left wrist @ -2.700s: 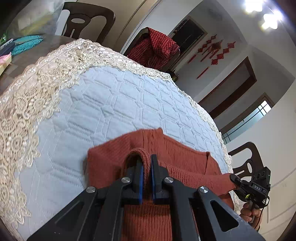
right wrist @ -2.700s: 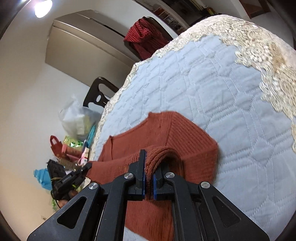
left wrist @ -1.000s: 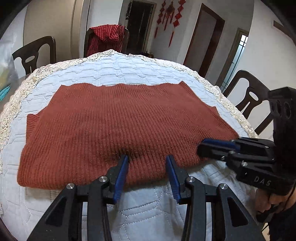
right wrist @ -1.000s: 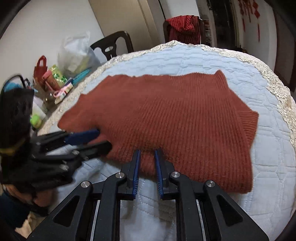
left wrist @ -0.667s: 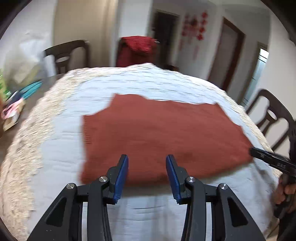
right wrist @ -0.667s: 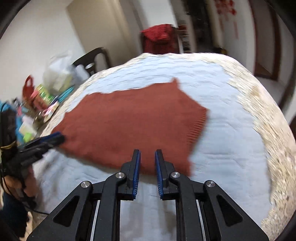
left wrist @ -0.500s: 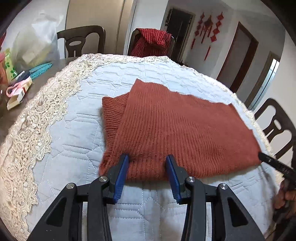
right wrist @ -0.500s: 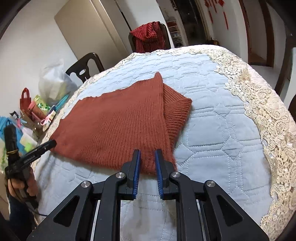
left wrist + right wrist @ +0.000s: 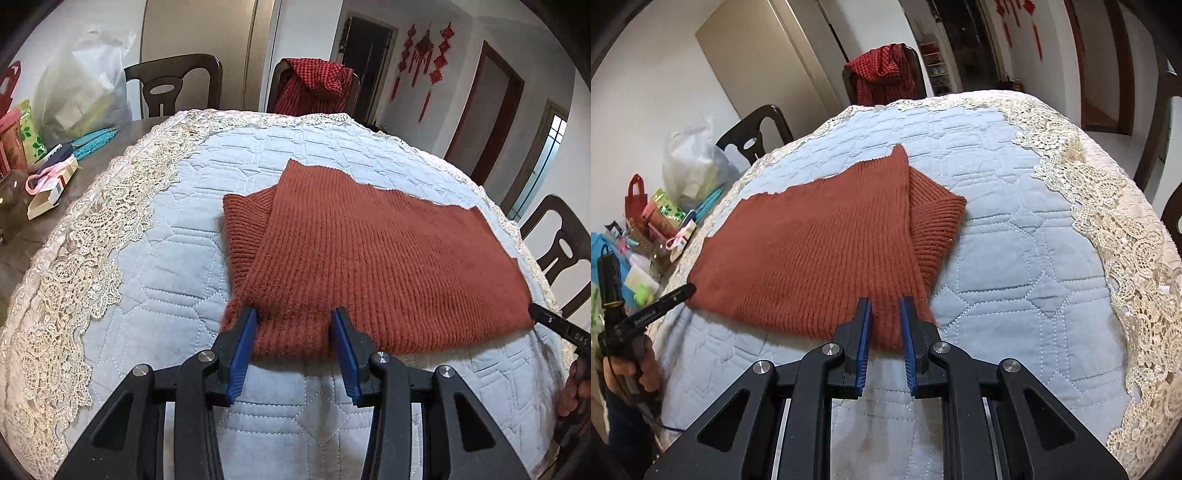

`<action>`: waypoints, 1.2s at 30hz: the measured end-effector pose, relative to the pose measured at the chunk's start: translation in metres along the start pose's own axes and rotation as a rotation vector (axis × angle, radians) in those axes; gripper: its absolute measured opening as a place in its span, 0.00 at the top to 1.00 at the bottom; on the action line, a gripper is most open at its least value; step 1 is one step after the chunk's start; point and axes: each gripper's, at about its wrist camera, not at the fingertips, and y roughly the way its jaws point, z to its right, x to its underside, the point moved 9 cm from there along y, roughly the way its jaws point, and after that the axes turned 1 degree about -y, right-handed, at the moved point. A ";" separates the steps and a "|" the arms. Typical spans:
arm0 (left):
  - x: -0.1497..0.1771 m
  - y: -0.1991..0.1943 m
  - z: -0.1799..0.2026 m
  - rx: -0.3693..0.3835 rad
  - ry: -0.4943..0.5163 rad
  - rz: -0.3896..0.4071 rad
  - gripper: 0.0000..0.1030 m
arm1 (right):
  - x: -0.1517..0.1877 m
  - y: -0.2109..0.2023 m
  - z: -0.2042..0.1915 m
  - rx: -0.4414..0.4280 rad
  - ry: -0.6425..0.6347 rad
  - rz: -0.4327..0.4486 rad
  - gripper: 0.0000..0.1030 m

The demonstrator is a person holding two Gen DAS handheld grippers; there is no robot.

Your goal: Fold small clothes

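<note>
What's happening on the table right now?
A person holds tongs in each hand and is folding a rust-red sweater that lies flat on the quilted blue cloth. The left tongs and right tongs sit at opposite near corners of the sweater. Both are open, with the near edge lying between the jaws and nothing lifted. One ribbed sleeve pokes out from under the body.
</note>
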 end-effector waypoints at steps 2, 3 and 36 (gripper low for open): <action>0.000 0.001 0.001 -0.006 0.006 -0.003 0.57 | 0.000 0.000 0.000 -0.004 0.004 -0.001 0.85; 0.001 0.001 0.001 -0.007 0.007 -0.005 0.57 | 0.000 0.000 0.000 -0.004 0.005 -0.001 0.85; -0.035 0.001 0.019 -0.062 0.086 0.038 0.57 | -0.032 0.010 -0.022 0.058 -0.060 0.020 0.83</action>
